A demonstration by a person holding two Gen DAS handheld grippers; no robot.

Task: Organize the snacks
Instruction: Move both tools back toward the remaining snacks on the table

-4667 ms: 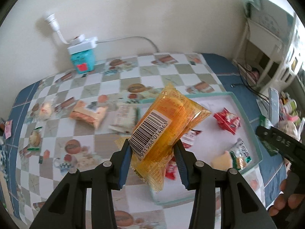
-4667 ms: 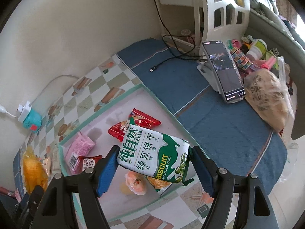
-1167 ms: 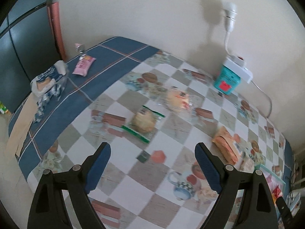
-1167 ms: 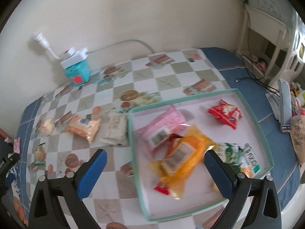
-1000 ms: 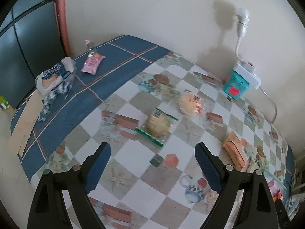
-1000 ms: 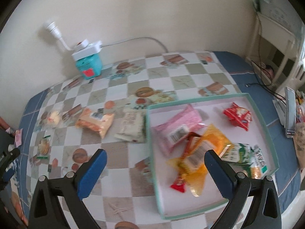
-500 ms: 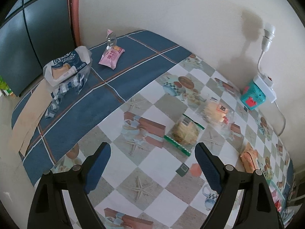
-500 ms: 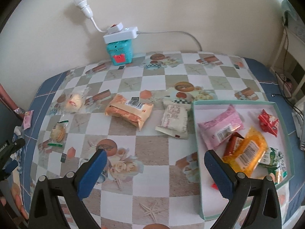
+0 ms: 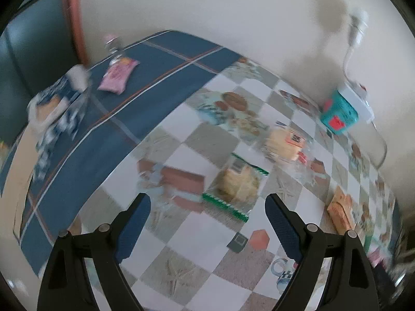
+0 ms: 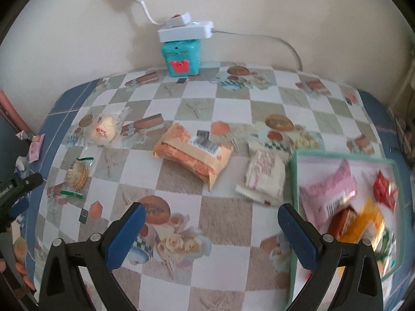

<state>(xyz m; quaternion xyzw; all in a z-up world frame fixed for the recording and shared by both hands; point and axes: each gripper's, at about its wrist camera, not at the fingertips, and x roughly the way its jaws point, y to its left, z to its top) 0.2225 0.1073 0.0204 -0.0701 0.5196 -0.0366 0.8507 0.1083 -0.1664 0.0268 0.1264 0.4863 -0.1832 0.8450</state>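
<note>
A teal box (image 10: 182,57) stands at the far wall, a white power strip (image 10: 185,30) resting on top. Its cable (image 10: 281,42) trails right (the checked tablecloth (image 10: 225,223) lies beneath).

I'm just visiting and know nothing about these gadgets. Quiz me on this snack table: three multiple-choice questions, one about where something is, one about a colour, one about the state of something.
1. Where is the pink packet with the barcode?
A. inside the tray
B. on the blue cloth border
C. between the right gripper's fingers

2. What colour is the box under the white power strip?
A. yellow
B. teal
C. black

3. How is the left gripper?
A. shut on a packet
B. open, holding nothing
C. shut, holding nothing

Answers:
1. A: it lies within the rim of the tray.
2. B: teal with a red patch on its front.
3. B: its blue fingers stand wide apart above the green-edged cracker pack, with nothing between them.
</note>
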